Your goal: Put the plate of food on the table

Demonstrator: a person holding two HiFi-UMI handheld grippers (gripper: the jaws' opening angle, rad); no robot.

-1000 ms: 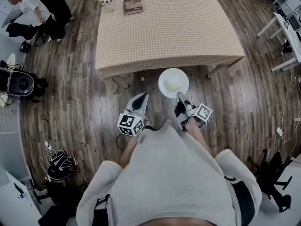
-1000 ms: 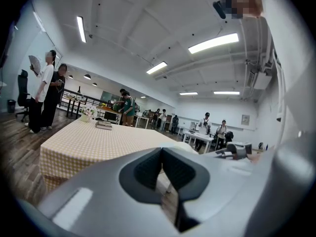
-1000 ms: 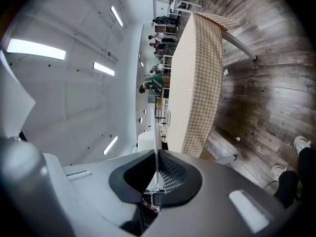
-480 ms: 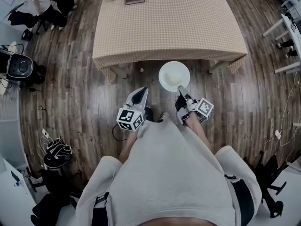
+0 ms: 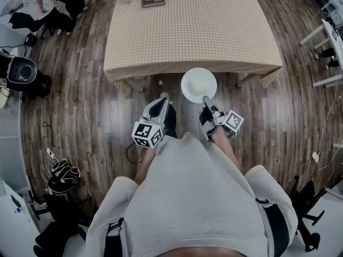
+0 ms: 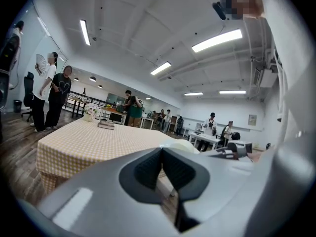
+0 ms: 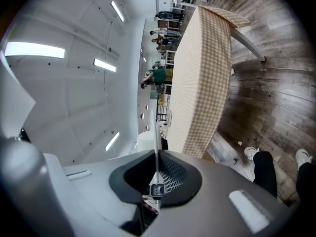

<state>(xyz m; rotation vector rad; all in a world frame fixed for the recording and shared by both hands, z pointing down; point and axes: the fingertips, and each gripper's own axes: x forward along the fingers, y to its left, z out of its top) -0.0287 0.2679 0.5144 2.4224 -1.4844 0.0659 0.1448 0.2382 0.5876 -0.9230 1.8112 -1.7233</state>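
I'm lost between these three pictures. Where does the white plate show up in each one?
Head view: the plate is at centre, just short of the table's near edge.
Left gripper view: the plate is a pale sliver, low and right of centre.
Right gripper view: the plate is edge-on, a thin white line at lower centre, between the jaws.
Shared landmark: the checked table.

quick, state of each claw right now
left claw: closed, holding nothing
right claw: closed on the rim of the plate
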